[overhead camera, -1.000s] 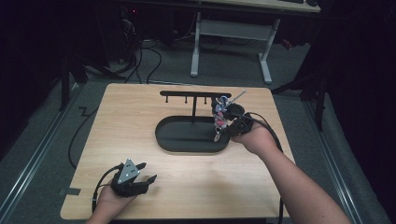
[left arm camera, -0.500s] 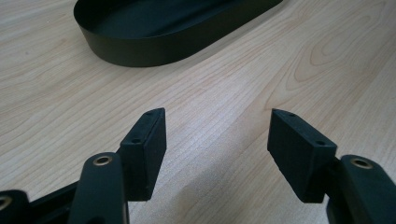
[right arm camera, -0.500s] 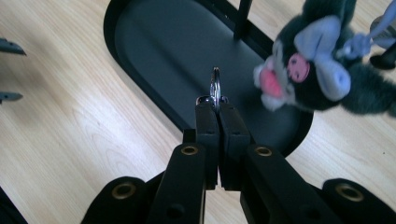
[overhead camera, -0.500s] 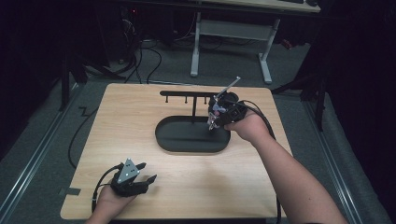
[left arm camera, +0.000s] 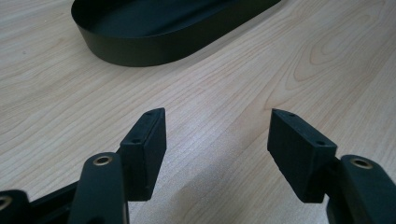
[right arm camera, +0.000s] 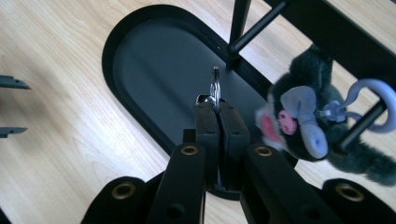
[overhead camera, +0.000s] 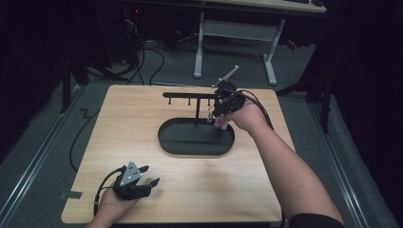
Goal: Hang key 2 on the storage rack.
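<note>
My right gripper [right arm camera: 217, 105] is shut on a thin metal key ring [right arm camera: 215, 86], seen edge-on above the black oval tray [right arm camera: 109, 51]. Just right of its jaws, a dark grey plush toy [right arm camera: 303, 116] with pink and lavender parts hangs by a lavender clasp [right arm camera: 373, 93] around a peg of the black hook rack [right arm camera: 336, 28]. I cannot tell if ring and plush are joined. From above, the right gripper [overhead camera: 219, 110] is at the rack [overhead camera: 187, 95], over the tray's [overhead camera: 164, 142] far right end. My left gripper [overhead camera: 148, 175] rests on the table's front left, open and empty [left arm camera: 217, 140].
The wooden table [overhead camera: 133, 118] has free surface around the tray [left arm camera: 140, 51]. Cables trail off the table's left edge. A white desk frame [overhead camera: 233, 33] stands on the floor behind the table.
My right gripper has risen and moved away from the person, from over the tray's right end up to the rack bar, still shut on the ring. The left gripper has stayed put.
</note>
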Demonstrator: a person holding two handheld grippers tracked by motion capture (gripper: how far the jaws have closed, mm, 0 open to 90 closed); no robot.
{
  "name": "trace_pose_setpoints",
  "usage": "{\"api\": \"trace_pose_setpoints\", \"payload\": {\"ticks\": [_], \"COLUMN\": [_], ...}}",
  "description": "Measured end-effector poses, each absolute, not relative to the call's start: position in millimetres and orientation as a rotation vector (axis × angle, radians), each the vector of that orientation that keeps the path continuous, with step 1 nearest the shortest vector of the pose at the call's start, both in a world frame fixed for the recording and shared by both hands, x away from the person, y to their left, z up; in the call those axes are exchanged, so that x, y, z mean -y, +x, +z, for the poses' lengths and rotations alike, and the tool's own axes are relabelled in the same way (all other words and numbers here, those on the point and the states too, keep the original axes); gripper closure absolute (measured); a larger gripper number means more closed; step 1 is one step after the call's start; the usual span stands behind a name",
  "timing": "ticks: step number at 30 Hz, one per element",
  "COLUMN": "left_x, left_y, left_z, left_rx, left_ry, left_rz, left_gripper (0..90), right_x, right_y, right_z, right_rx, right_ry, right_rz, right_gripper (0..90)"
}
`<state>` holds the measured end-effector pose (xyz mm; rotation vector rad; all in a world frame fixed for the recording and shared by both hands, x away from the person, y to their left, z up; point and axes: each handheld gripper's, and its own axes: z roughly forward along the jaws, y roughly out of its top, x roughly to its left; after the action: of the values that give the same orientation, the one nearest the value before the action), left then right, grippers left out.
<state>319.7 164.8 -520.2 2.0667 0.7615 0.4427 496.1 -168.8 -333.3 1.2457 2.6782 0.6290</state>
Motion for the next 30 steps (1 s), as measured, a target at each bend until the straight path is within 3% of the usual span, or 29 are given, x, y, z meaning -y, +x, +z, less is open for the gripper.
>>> {"api": "trace_pose_setpoints", "payload": {"ticks": [30], "left_x": [-162], "left_y": [319], "left_z": [-522], "left_rx": [-0.747], "left_ry": [2.082], "left_rz": [0.436], "left_gripper": [38.2], "right_x": [169], "right_y": [529], "right_z": [-334], "right_rx": [-2.597], "right_ry": [1.296], "right_rz": [0.661], "right_gripper": [87.8]}}
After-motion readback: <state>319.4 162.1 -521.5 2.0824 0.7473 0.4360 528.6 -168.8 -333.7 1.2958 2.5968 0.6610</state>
